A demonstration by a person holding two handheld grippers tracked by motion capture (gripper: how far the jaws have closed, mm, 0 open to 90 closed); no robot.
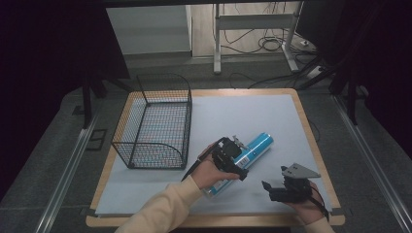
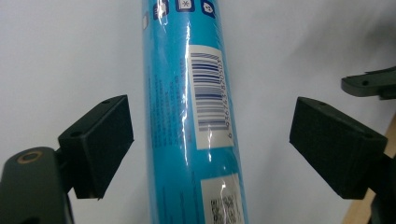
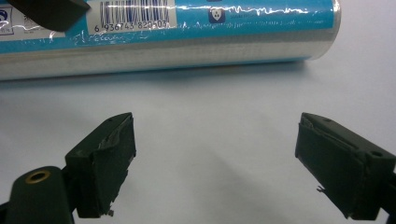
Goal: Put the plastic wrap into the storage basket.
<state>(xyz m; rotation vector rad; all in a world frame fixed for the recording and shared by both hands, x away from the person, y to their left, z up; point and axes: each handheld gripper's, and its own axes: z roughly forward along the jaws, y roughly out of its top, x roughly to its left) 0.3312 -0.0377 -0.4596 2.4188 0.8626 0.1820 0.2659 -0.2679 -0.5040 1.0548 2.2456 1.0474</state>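
A long blue tube point(image 1: 256, 147) with a white barcode label lies slantwise on the pale sheet. My left gripper point(image 1: 233, 158) hovers over its middle. In the left gripper view the blue tube point(image 2: 187, 116) runs up between the two wide-apart pads, touching neither, so my left gripper point(image 2: 210, 144) is open. My right gripper point(image 1: 274, 187) sits near the front right of the table, held in a hand, a short way from the tube. In the right gripper view the blue tube point(image 3: 168, 35) lies crosswise beyond the open jaws of my right gripper point(image 3: 215, 158), which hold nothing.
A black wire basket point(image 1: 154, 124) stands on the left part of the sheet. The wooden table edge point(image 1: 311, 141) borders the sheet on the right. Beyond the table are a white desk frame point(image 1: 252, 29) and cables on the floor.
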